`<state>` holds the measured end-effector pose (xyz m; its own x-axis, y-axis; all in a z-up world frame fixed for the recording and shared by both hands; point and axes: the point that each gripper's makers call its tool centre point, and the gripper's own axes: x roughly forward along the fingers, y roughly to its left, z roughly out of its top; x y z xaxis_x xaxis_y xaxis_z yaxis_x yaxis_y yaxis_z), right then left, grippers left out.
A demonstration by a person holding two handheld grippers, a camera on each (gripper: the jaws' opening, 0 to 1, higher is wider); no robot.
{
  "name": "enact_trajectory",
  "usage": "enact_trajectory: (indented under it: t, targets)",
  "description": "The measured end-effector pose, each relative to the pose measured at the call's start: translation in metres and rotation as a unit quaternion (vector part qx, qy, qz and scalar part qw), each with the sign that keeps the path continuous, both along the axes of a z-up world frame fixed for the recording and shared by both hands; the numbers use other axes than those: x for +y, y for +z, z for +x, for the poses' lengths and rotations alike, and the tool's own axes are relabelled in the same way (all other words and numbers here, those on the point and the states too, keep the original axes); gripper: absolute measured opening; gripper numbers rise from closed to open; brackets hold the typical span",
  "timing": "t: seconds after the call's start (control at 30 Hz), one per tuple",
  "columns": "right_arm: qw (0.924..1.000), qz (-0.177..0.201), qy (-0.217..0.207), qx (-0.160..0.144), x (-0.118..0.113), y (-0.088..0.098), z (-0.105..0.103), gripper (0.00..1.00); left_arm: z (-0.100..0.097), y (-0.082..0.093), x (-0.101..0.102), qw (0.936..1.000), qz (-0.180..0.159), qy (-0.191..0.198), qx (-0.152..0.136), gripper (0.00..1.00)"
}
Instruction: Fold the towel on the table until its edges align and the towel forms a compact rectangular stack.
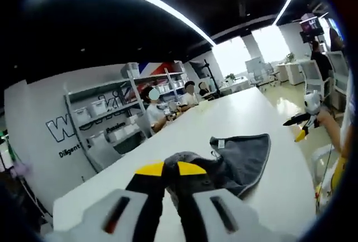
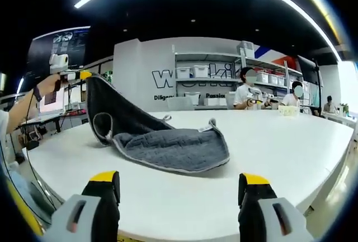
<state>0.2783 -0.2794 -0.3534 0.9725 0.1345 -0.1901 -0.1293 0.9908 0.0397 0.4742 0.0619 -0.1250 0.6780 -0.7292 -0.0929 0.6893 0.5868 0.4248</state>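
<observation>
A dark grey towel (image 2: 168,141) lies crumpled on the white table (image 2: 291,141), with a white tag on its hem. One corner is pulled up off the table to my left gripper (image 2: 83,75), held by a hand at the upper left. In the left gripper view that gripper (image 1: 170,169) has its yellow-tipped jaws shut on bunched grey cloth, and the rest of the towel (image 1: 246,152) spreads to the right beyond it. My right gripper (image 2: 179,180) stands open in front of the towel, nothing between its jaws. It also shows at the table's right edge as the right gripper (image 1: 299,126).
Several people (image 2: 249,94) sit at the table's far end. Shelves with white bins (image 2: 201,74) line the lettered wall behind. The table edge (image 2: 56,175) runs close below the right gripper. A chair (image 1: 103,152) stands by the table.
</observation>
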Motion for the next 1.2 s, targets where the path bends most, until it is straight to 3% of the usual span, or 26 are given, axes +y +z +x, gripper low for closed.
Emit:
enact_trajectory:
  t: [0.33, 0.6, 0.9, 1.2]
  targets:
    - [1.0000, 0.008, 0.001, -0.003, -0.003, -0.003, 0.000, 0.91, -0.016, 0.035, -0.032, 0.9994, 0.022, -0.017, -0.023, 0.08]
    - [0.9999, 0.013, -0.002, -0.005, -0.007, -0.006, -0.001, 0.91, -0.025, 0.048, -0.040, 0.9984, 0.039, -0.016, -0.036, 0.08]
    - [0.9999, 0.013, 0.001, -0.005, -0.004, -0.006, 0.000, 0.91, -0.021, 0.041, -0.028, 0.9986, 0.045, 0.001, -0.029, 0.08]
    - [1.0000, 0.008, 0.000, -0.001, -0.001, -0.007, 0.001, 0.91, -0.002, 0.019, -0.003, 0.9993, 0.034, 0.016, -0.003, 0.08]
